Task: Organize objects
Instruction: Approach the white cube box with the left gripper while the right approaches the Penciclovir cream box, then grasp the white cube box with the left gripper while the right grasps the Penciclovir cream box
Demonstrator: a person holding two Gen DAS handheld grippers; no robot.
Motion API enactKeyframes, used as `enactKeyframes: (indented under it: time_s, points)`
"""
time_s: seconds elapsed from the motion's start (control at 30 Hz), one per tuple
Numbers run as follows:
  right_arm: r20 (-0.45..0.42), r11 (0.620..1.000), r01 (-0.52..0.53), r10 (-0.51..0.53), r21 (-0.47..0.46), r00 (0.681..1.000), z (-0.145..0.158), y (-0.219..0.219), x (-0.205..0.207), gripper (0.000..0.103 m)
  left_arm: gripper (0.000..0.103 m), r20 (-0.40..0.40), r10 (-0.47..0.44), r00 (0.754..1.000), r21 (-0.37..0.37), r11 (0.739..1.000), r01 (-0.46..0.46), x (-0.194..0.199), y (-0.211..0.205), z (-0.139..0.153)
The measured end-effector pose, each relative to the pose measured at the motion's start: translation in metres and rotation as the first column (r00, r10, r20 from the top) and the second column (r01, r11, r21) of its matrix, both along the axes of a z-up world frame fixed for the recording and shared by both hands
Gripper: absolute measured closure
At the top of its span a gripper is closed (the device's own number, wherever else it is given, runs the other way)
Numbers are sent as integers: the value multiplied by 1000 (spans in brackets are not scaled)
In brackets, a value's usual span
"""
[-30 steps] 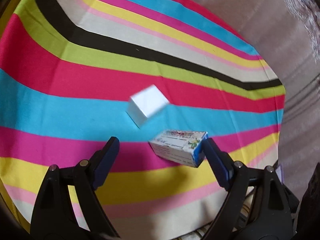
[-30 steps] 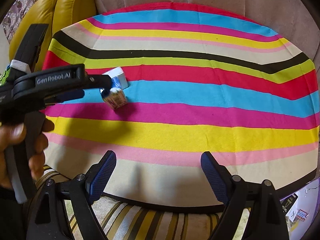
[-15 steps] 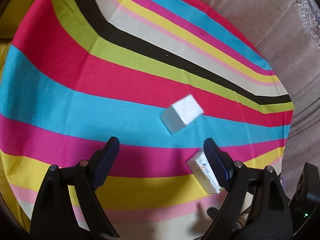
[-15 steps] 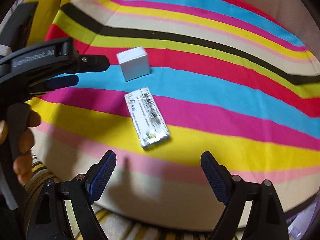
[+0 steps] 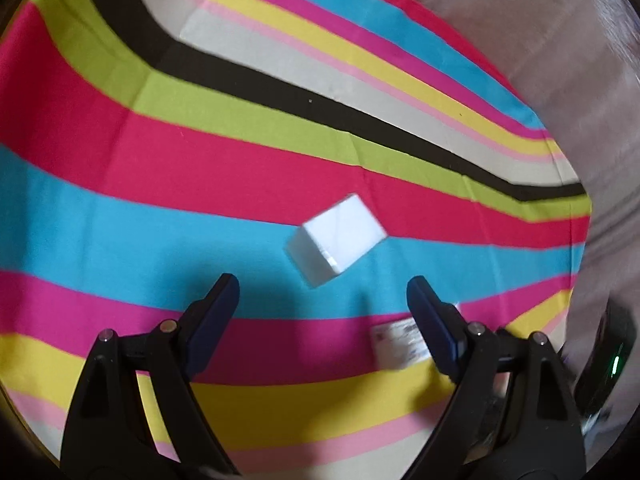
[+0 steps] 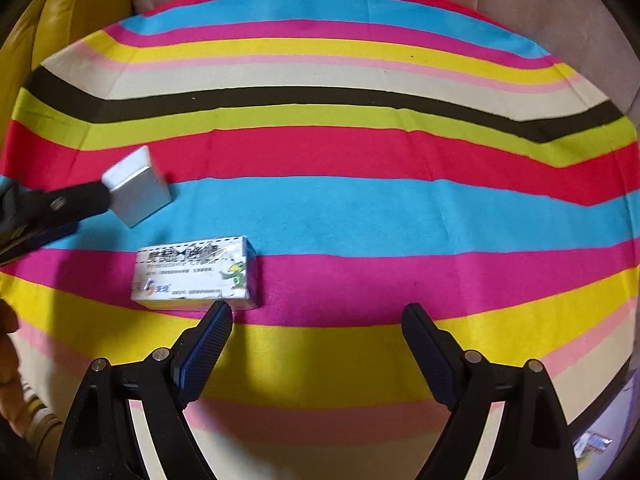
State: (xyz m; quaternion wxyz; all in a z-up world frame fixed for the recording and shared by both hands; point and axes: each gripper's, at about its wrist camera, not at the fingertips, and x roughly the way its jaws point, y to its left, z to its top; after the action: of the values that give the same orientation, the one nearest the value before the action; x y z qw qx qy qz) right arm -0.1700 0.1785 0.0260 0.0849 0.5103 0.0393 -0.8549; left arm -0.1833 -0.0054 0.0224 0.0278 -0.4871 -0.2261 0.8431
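A plain white box (image 5: 337,238) lies on the blue stripe of the striped cloth (image 5: 200,184), just beyond my left gripper (image 5: 322,295), which is open and empty. A printed medicine carton (image 5: 398,343) lies flat, partly behind that gripper's right finger. In the right wrist view the carton (image 6: 195,273) sits just ahead of the left fingertip of my right gripper (image 6: 316,319), open with nothing between its fingers. The white box (image 6: 137,186) lies further left, with the tip of the left gripper's finger (image 6: 60,204) at its near side; I cannot tell whether they touch.
The striped cloth (image 6: 360,216) covers a round table. A yellow cushioned seat (image 6: 60,20) stands at the back left and a beige fabric backdrop (image 6: 520,0) behind. A person's hand (image 6: 8,356) shows at the left edge. A dark device with a green light (image 5: 608,360) sits at the right.
Both grippers moved lower and closer to the cloth. The right gripper swung left toward the carton, which now lies crosswise at its left fingertip. The white box now sits centred ahead of the left gripper.
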Motion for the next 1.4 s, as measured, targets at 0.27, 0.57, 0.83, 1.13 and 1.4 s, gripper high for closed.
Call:
enactKeyframes:
  time_s: [0.27, 0.57, 0.83, 1.13, 1.4]
  points:
    - [-48, 997, -25, 22, -76, 999, 13, 3, 13, 15, 23, 55, 152, 987, -67, 987, -148, -28, 26, -4]
    - [-73, 995, -36, 30, -94, 997, 18, 0, 19, 15, 43, 61, 121, 991, -170, 979, -109, -30, 33, -12]
    - [-70, 990, -111, 105, -85, 992, 16, -25, 16, 11, 48, 28, 47, 998, -194, 980, -41, 8, 10, -12]
    - [-55, 990, -130, 127, -54, 990, 9, -40, 10, 11, 47, 10, 9, 1000, -206, 979, -7, 57, -9, -17]
    - [-47, 993, -107, 106, -40, 993, 3, -45, 1, 11, 33, -71, -42, 997, -217, 976, 25, 49, -12, -7]
